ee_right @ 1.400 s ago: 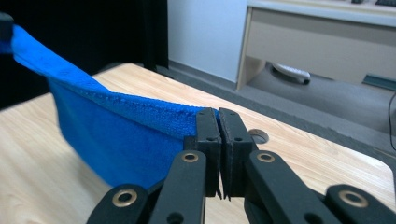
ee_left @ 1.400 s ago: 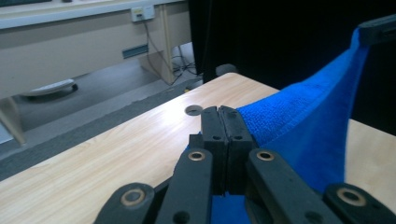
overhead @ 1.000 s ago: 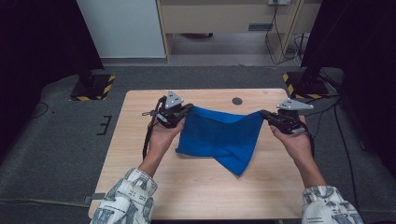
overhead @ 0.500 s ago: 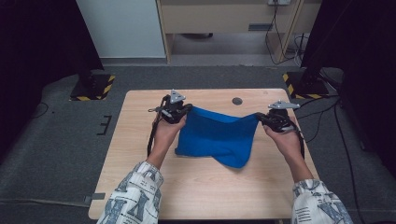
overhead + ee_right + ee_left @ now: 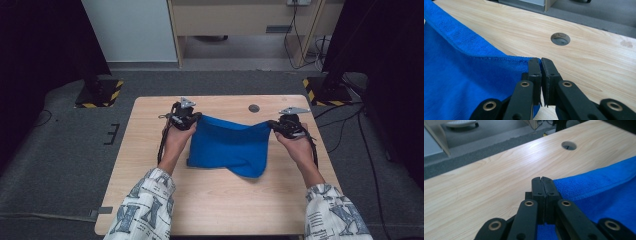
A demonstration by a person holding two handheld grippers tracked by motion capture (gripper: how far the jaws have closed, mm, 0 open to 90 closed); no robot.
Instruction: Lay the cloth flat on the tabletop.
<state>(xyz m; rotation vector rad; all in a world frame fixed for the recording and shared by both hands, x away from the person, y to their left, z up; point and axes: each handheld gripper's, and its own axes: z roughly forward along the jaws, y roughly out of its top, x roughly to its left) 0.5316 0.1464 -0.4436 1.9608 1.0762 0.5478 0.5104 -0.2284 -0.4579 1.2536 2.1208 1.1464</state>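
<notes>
A blue cloth [image 5: 227,147] of fine, nubby microfibre hangs stretched between its two upper corners, each pinched tight and lifted off the wooden surface [image 5: 215,210]. Its top hem sags in a shallow curve between those corners — lowest near the middle. Below, the fabric drapes down and rests on the surface, its lower edge uneven, with one rounded fold trailing toward the person's right side — loosely bunched, not flat.

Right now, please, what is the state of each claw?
Left claw: closed, holding one corner of the blue cloth.
Right claw: closed, holding the other top corner of the blue cloth.
</notes>
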